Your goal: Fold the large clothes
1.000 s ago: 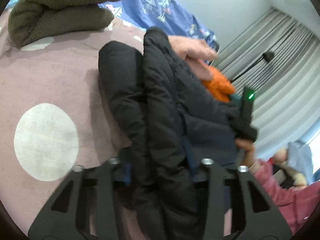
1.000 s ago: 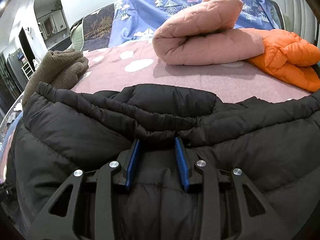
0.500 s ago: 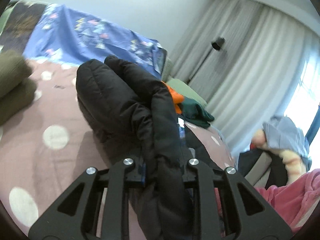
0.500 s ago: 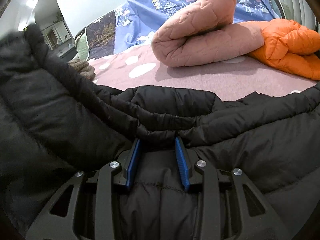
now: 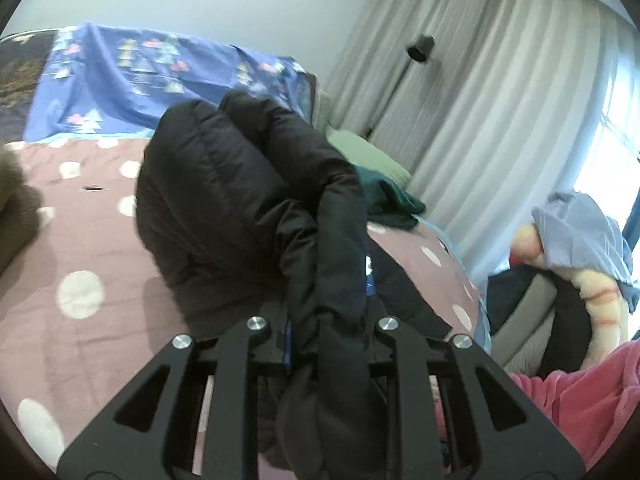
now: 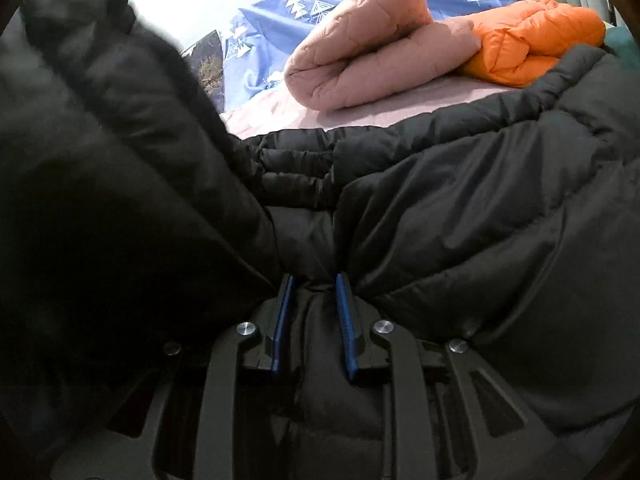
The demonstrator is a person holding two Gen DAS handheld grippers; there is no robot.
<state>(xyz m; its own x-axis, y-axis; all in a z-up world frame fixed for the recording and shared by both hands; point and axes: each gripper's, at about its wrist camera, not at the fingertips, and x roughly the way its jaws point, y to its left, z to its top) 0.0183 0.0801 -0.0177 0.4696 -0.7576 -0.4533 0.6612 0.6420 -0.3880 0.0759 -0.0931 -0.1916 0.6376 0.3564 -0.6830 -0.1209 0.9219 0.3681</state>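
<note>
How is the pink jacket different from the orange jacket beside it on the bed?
The pink jacket is pale with wide, flat quilting; the orange jacket is bright with puffier panels. The pink one looks bulkier and is rolled into a thick fold; the orange one lies lower. Both are padded, folded and touching each other.

Black puffer jacket [image 5: 240, 208], mauve white-dotted bedspread [image 5: 80, 320], pink quilt [image 6: 372, 52], orange jacket [image 6: 532, 40]
</note>
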